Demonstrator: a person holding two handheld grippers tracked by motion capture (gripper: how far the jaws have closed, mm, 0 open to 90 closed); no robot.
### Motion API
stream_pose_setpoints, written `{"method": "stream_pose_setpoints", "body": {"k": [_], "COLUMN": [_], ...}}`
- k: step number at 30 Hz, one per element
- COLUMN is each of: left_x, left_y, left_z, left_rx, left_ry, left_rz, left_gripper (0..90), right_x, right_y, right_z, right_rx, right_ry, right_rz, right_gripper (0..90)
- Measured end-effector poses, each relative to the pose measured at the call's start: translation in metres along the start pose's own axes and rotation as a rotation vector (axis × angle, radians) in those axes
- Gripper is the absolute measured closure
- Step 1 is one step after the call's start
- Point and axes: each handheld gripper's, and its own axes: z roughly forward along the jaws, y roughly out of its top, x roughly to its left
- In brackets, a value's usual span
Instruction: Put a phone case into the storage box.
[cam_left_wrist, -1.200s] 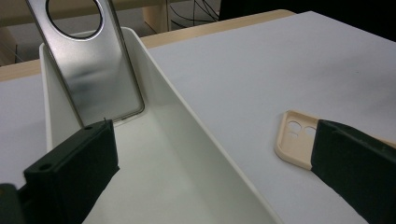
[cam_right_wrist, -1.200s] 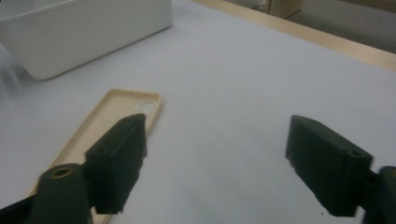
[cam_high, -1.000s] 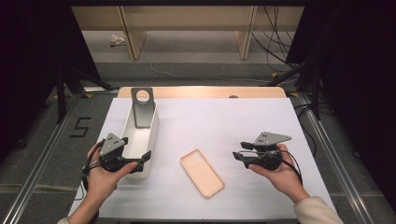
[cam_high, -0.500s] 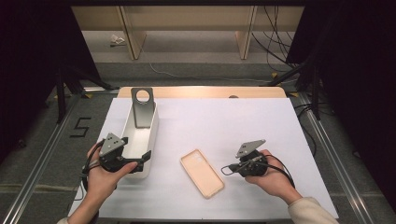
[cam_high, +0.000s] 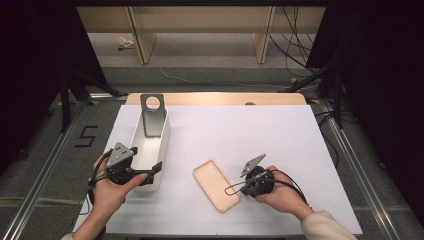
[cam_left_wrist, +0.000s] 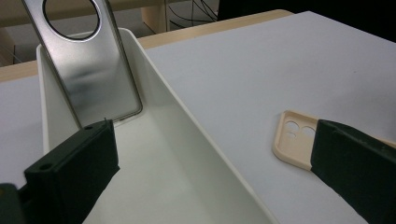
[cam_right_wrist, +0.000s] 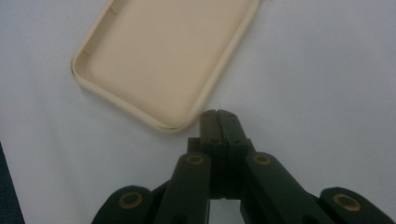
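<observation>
A: Where does the beige phone case (cam_high: 217, 185) lie?

B: Open side up on the white table cover (cam_high: 280, 140), near the front edge. In the high view its long axis runs from about eleven o'clock to five o'clock, with the camera cutouts at the far, eleven o'clock end.

A: Which tool is nearer to it?

B: The right gripper (cam_high: 235, 189), plainly. Its tips sit just beside the case's near right corner; from those tips the case body stretches away toward ten or eleven o'clock. In the right gripper view the rounded corner (cam_right_wrist: 180, 125) lies just off the tips, though contact cannot be made out.

A: And its jaws?

B: Pressed together, having just been closing, with nothing between them. As a judgement, closed tips at a corner suit a nudge or a pry under the rim rather than a pinch.

A: The other hand?

B: The left gripper (cam_high: 152, 172) is well apart from the case, which lies at about three o'clock from it. Its jaws stand spread across the long wall of the white tray (cam_high: 162, 145), one inside and one outside, not pressing it. A metal plate with a round hole (cam_high: 152, 114) leans in the tray's far end.
</observation>
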Motion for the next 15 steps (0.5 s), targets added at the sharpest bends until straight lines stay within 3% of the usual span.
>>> {"method": "stream_pose_setpoints", "body": {"k": [4,15], "left_x": [0.000,0.000], "left_y": [0.000,0.000], "left_z": [0.000,0.000], "left_rx": [0.001,-0.002], "left_ry": [-0.001,-0.003], "left_rz": [-0.001,-0.001], "left_gripper": [0.2,0.2], "right_x": [0.003,0.013], "right_y": [0.003,0.009], "right_z": [0.004,0.008], "right_rx": [0.027,0.030], "right_ry": [-0.004,0.020], "right_rz": [-0.012,-0.039], "right_gripper": [90.0,90.0]}}
